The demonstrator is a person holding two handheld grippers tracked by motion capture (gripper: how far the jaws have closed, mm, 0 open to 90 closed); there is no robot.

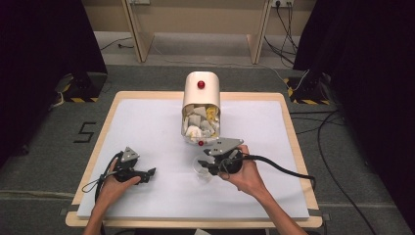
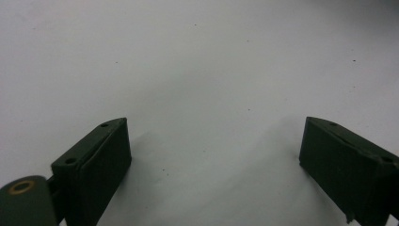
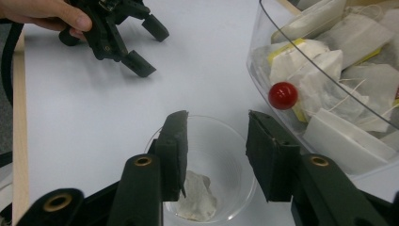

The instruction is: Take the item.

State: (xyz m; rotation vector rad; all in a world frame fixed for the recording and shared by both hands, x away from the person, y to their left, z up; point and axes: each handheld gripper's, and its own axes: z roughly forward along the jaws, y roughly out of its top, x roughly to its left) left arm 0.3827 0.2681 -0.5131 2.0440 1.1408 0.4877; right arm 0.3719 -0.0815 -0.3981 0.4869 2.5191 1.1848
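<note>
A cream tea bag dispenser [image 1: 201, 90] lies tilted at the table's middle, its clear front [image 3: 256, 70] with a red knob [image 3: 283, 95] showing several tea bags [image 3: 329, 70] inside. Just in front of it stands a clear plastic cup [image 3: 226, 155] with one tea bag [image 3: 197, 197] lying in its bottom. My right gripper [image 3: 216, 127] hovers over the cup with its jaws apart and nothing pressed between them. My left gripper [image 1: 149, 172] rests at the front left of the white mat, open wide [image 2: 214, 136], with bare surface between its jaws.
The white mat [image 1: 147, 122] covers a wooden table whose edge [image 1: 93, 147] runs along the left. Cables [image 1: 284, 169] trail from both grippers. Beyond the table are table legs and floor cables.
</note>
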